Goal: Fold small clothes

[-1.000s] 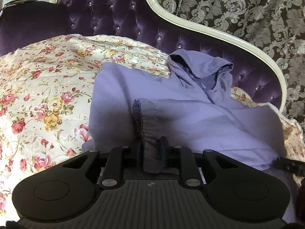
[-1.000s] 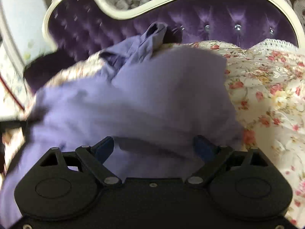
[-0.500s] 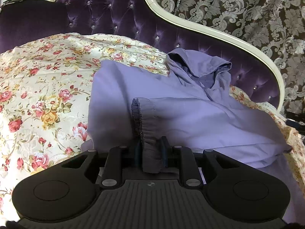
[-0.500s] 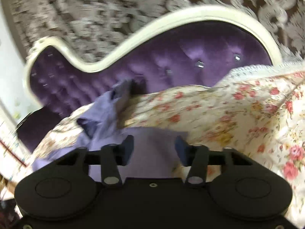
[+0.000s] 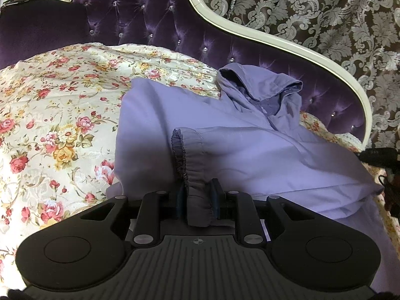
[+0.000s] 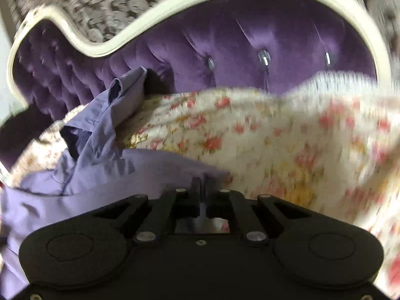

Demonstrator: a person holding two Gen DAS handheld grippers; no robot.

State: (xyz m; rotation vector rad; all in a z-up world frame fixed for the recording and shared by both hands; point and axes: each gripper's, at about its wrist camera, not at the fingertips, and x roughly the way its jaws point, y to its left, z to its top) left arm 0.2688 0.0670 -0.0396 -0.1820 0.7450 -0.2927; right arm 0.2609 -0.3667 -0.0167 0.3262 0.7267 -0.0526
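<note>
Across the floral bedspread point(image 5: 62, 115) lies the lilac hooded jacket point(image 5: 250, 150); the left tool point(image 5: 197, 200) clamps its gathered cuff point(image 5: 192, 165) to fold the sleeve inward. The blurred right tool point(image 6: 202, 187) seems clenched at the jacket's edge.

Hoodie point(image 5: 250, 155) on bedspread point(image 5: 62, 125), before headboard point(image 5: 155, 22)

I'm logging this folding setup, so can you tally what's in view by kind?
Garments: 1, the purple hoodie
Bed covers: 1, the floral bedspread
Headboards: 1, the tufted purple headboard
Grippers: 2, left gripper and right gripper
Total: 5
</note>
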